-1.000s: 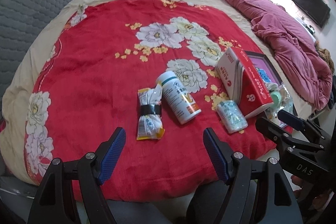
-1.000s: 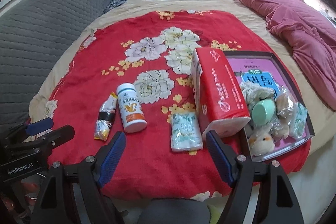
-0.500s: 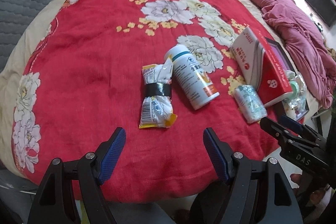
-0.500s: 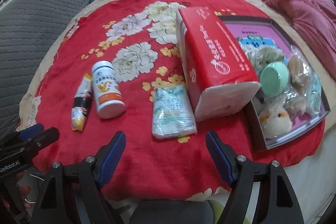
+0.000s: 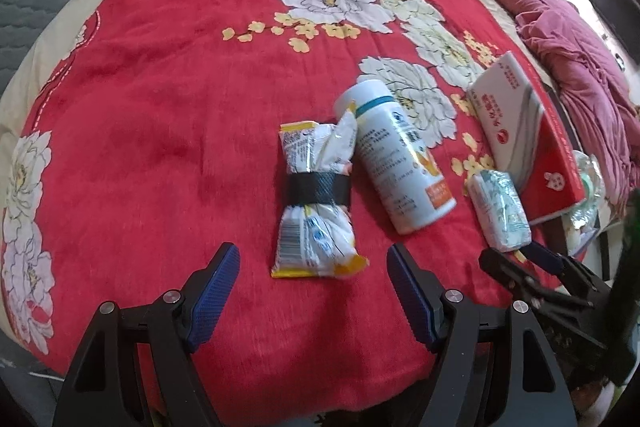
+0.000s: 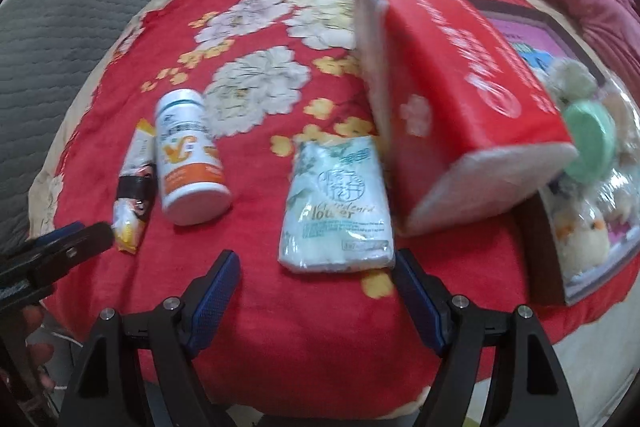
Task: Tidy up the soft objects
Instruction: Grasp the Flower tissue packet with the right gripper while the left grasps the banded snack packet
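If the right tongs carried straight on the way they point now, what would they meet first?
Most likely the small tissue pack, lying just ahead of the open right tongs on the red blanket; depth is uncertain.

A: Row on the blanket (image 5: 160,131)?
B: I see, left to right: snack packet (image 5: 316,199), bottle (image 5: 396,155) touching it, tissue pack (image 6: 340,203), tissue box (image 6: 452,95).
A: The tray (image 6: 548,239)?
B: Right of the box, toys (image 6: 584,231) inside.
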Tool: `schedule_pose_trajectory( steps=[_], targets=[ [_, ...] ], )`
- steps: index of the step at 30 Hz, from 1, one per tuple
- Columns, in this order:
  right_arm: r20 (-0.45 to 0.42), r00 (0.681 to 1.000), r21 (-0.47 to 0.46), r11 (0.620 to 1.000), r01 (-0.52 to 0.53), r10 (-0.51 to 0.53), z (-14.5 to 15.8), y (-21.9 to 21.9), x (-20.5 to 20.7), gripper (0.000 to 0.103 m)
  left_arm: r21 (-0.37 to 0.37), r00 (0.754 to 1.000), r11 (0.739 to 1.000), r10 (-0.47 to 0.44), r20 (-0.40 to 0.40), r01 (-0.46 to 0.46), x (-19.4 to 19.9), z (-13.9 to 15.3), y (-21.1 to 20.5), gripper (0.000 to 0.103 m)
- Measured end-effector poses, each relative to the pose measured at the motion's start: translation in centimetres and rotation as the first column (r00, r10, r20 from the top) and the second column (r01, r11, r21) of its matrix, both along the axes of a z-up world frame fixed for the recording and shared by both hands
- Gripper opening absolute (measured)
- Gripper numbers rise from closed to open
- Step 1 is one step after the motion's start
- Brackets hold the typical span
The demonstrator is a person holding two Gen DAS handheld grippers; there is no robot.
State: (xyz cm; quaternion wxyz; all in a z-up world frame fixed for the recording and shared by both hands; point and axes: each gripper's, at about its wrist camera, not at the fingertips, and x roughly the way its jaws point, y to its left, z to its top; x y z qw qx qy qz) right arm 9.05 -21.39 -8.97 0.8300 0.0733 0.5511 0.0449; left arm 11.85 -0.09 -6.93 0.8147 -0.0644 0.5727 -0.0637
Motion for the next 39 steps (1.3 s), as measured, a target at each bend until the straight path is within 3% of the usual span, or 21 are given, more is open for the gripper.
schedule_pose_trajectory(
  steps=[12, 16, 21, 27, 29, 30, 31, 39],
  targets=[
    [0.013, 0.997, -0.065, 0.995, 0.08, -0.08, -1.7, 1.4, 3.4, 0.078, -0.008, 0.999, 1.0, 0.014, -0.037, -0.014, 2.8, -2.2, 0.2, 0.077],
    [0.031, 0.996, -0.113, 0.99, 0.081, -0.078, -1.9, 1.7, 3.9, 0.055, -0.022, 0.999, 0.999, 0.035, -0.041, -0.036, 3.5, -2.9, 0.5, 0.077],
    [0.032, 0.998, -0.14, 0.988, 0.062, -0.058, -1.9, 1.5, 3.9, 0.053, -0.032, 0.997, 0.998, 0.05, -0.052, -0.052, 4.4, -3.9, 0.4, 0.077],
    [0.024, 0.998, -0.145, 0.988, 0.058, -0.055, -1.2, 1.3, 3.5, 0.052, 0.031, 0.998, 0.999, 0.03, -0.059, -0.029, 5.0, -4.4, -0.5, 0.077],
    [0.024, 0.999, -0.123, 0.991, 0.051, -0.048, -0.7, 1.2, 3.4, 0.052, 0.042, 0.999, 0.999, 0.014, -0.049, -0.012, 4.9, -4.3, -1.0, 0.064],
    [0.023, 0.998, -0.105, 0.993, 0.053, -0.051, -0.4, 1.0, 3.3, 0.052, 0.037, 0.999, 0.999, 0.009, -0.04, -0.008, 4.8, -4.1, -1.1, 0.05],
    [0.029, 0.998, -0.101, 0.994, 0.053, -0.05, -0.1, 1.0, 3.3, 0.052, 0.035, 0.999, 0.999, 0.007, -0.038, -0.005, 4.8, -3.9, -1.2, 0.043],
    [0.106, 0.993, -0.052, 0.998, 0.047, -0.041, 3.8, 0.8, 2.7, 0.052, -0.013, 1.0, 1.0, 0.023, -0.01, -0.023, 3.7, -1.4, -0.5, 0.042]
  ],
)
